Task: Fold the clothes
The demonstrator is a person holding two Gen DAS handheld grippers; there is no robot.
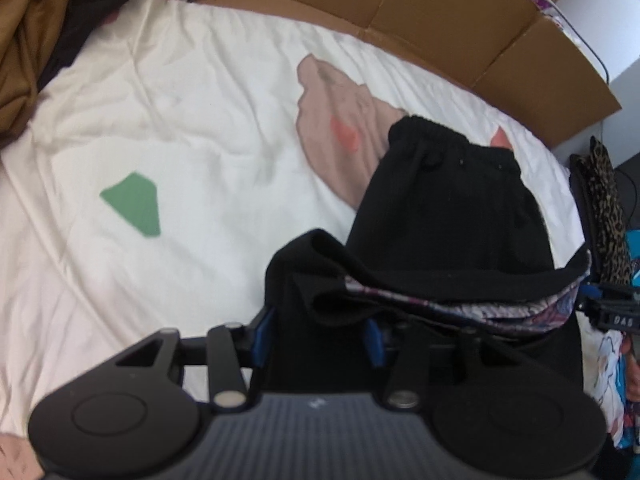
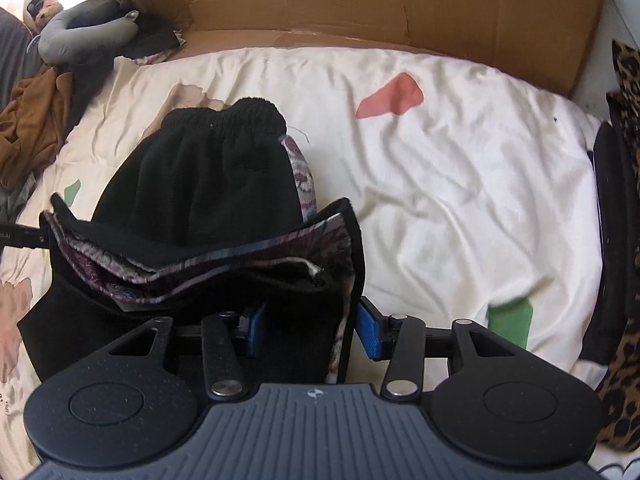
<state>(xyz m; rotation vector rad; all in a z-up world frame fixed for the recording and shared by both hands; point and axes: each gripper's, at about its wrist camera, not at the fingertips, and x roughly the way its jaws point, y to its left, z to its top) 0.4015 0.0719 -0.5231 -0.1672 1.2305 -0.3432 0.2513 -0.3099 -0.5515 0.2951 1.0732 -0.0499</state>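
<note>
Both grippers, left gripper and right gripper, clasp the black garment's hem mid-fold; next, lay it toward the waistband.

Bed under a rumpled cream cover printed with green, coral and pale pink patches. Black garment with gathered waistband and patterned lining lying partly on the cover, waistband toward the far edge. Brown garment heaped at the far left corner, beside a grey neck pillow. Flattened cardboard standing along the far edge. Leopard-print fabric at the right edge.
</note>
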